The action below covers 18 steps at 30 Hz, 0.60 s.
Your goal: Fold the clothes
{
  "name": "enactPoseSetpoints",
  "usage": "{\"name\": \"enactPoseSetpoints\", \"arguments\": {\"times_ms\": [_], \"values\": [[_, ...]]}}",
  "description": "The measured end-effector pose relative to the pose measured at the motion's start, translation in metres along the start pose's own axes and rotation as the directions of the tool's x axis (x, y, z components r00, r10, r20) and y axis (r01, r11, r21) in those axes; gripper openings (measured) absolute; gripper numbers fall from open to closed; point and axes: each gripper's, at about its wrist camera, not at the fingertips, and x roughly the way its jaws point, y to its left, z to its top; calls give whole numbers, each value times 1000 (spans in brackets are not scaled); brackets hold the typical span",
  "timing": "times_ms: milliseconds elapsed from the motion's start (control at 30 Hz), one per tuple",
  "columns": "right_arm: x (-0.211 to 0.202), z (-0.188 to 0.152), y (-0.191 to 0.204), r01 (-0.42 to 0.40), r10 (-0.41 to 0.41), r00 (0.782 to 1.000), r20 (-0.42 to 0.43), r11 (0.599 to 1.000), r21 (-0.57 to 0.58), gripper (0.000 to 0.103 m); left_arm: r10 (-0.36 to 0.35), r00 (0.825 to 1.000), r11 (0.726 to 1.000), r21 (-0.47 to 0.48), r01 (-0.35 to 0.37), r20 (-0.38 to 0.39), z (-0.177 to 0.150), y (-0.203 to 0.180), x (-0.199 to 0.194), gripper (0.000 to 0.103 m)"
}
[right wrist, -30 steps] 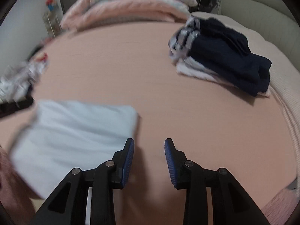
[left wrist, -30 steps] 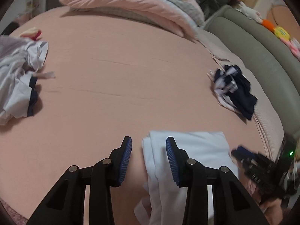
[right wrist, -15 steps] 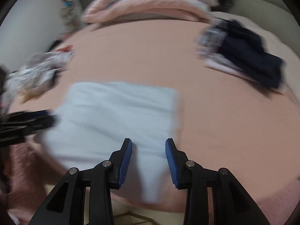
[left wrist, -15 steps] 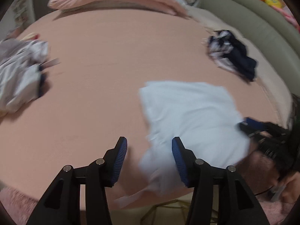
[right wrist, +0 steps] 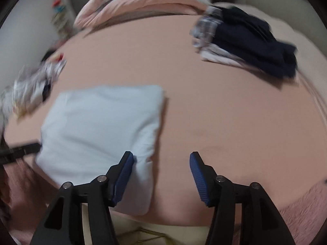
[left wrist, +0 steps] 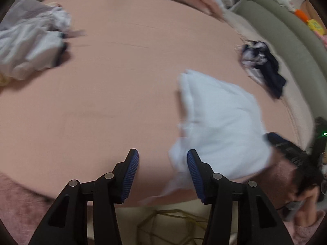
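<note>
Shirt (right wrist: 98, 126): folded, lower left.
Left gripper (left wrist: 162, 164): jaws spread, empty.
Right gripper (right wrist: 161, 166): jaws just widened, empty.
Technique: probably pinch both near corners evenly.

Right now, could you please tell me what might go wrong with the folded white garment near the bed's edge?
1. The white garment overhangs the bed's near edge and may slide off.
2. Both the left hand-held gripper and the right hand-held gripper are open with nothing gripped, so nothing restrains it.
3. Its loose lower flap could unfold.
</note>
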Motion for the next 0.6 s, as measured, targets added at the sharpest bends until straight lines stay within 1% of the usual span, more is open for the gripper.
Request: {"name": "enactPoseSetpoints", "arguments": {"times_ms": [33,67,100,133,200,233,267,300,333,400,467,533,567,600], "values": [[-2,2,-1,33,-33,999,18,999,1,56,-33,999,999,-33,33,6,2,7,-3,45],[-5,4,-3,66,-66,997,36,998,2,56,-88,996,993,-75,89,15,4,14,-6,45],[-7,6,-4,63,-64,997,50,998,10,56,-171,985,979,-109,173,27,7,17,-7,45],[-8,7,-5,22,-23,998,56,999,31,56,-261,965,955,-139,264,41,11,18,-8,45],[-7,11,-5,-73,68,996,65,994,76,58,-374,924,912,-152,381,76,17,14,-9,45],[-6,13,-5,-120,113,991,71,988,97,58,-425,899,887,-152,437,104,21,10,-10,46],[-4,15,-4,-157,150,986,70,982,109,58,-441,891,879,-151,453,105,24,6,-7,47],[-1,14,-3,-183,176,982,66,976,117,58,-445,890,878,-151,455,97,27,1,-3,49],[4,13,-4,-191,186,981,54,973,129,58,-449,889,876,-150,458,88,30,-4,1,51],[15,12,-8,-192,191,981,22,969,153,58,-432,901,889,-153,432,35,33,-12,17,51],[30,12,-14,-185,191,981,-18,966,181,58,-396,918,907,-162,389,-7,30,-19,31,53],[34,13,-17,-202,208,978,-10,959,201,59,-379,925,908,-190,373,4,23,-16,36,66],[35,13,-17,-212,218,976,-8,956,205,61,-387,922,903,-200,381,12,22,-14,39,67],[37,13,-16,-221,227,974,-5,954,204,65,-399,917,895,-207,394,21,20,-12,42,67]]}}
